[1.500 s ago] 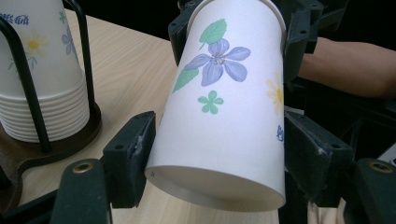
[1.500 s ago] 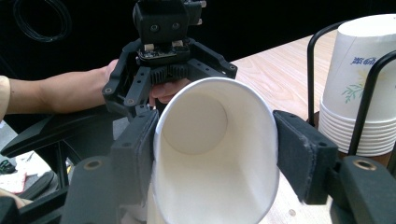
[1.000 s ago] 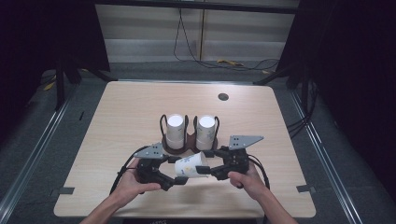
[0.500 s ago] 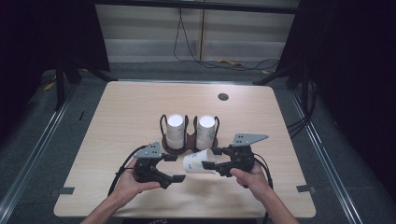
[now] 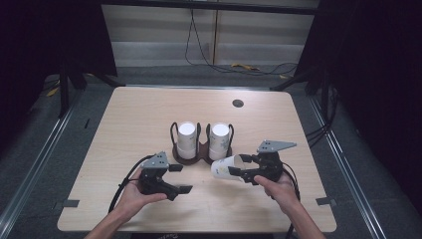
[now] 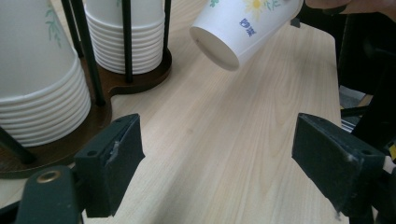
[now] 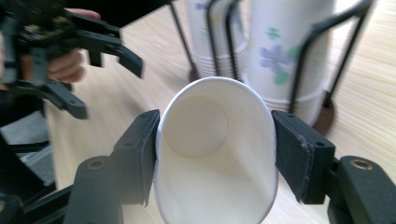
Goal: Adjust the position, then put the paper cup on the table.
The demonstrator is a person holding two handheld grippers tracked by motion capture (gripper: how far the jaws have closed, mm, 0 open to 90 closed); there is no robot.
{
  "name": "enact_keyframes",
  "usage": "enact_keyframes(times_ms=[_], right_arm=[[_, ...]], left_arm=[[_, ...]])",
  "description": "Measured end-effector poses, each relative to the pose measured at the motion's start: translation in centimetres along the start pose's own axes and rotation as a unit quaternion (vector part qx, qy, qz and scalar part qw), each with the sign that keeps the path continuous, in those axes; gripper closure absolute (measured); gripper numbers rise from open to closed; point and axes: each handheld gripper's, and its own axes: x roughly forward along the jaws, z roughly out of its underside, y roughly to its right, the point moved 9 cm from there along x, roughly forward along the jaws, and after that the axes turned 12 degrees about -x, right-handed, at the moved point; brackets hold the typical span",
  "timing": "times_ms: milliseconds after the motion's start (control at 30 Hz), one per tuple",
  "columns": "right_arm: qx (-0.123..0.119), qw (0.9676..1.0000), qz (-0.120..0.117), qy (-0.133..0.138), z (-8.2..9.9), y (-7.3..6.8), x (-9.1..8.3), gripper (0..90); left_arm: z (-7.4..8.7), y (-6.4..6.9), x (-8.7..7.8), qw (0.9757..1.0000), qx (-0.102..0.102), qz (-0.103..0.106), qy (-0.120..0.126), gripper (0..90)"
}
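Near the table's [image 5: 124, 114] front edge, left of its middle, the left gripper [image 5: 179, 178] rests in the person's left hand [image 5: 130, 198], its jaws pointing toward the right edge. They have just been opening and now stand wide apart and released, with bare wood between them in the left gripper view.

Just behind it, about midway between the left and right edges, sits a dark brown cup holder [image 5: 199, 154] with thin black wire uprights. It carries two stacks of white paper cups turned bottom up: the left stack [image 5: 187, 139] and the right stack [image 5: 219, 140], side by side. In the right gripper view faint flower prints show on their walls.

Right of the holder, near the front edge, the right gripper [image 5: 240, 167] grasps a single paper cup [image 5: 226, 168]. The cup lies tilted on its side, its bottom pointing toward the left gripper and its mouth toward the right hand [image 5: 278, 189]. In the right gripper view both black pads press on the rim [image 7: 215, 88] from either side and squeeze it into an oval. The cup hangs above the wood, just in front of the right stack and apart from the left gripper.
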Motion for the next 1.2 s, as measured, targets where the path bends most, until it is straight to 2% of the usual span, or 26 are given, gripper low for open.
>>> enact_keyframes(times_ms=[200,400,567,933,1100,1200], right_arm=[[0.011,0.9994,0.024,-0.022,0.8,1.5,-0.4,35.8],[0.017,0.9983,0.047,-0.031,1.3,2.7,-0.7,35.7],[0.021,0.9959,0.070,-0.054,1.9,4.2,-0.9,35.7],[0.034,0.9917,0.095,-0.078,2.0,6.1,-1.1,35.6],[0.034,0.9902,0.107,-0.084,1.6,6.9,-1.1,35.4],[0.037,0.9899,0.108,-0.085,1.5,7.1,-1.2,35.2]], left_arm=[[0.3,-0.3,0.1,0.9999,-0.001,-0.007,-0.010,16.3],[0.5,-0.6,-0.2,0.9999,-0.002,-0.010,-0.002,16.3],[0.6,-1.3,-0.5,0.9998,-0.009,-0.019,0.002,16.3],[1.2,-1.9,-0.4,0.9997,-0.013,-0.021,-0.007,16.3],[1.2,-2.1,-0.5,0.9995,-0.021,-0.022,-0.001,16.3],[1.2,-2.0,-0.5,0.9996,-0.018,-0.020,0.000,16.3]])
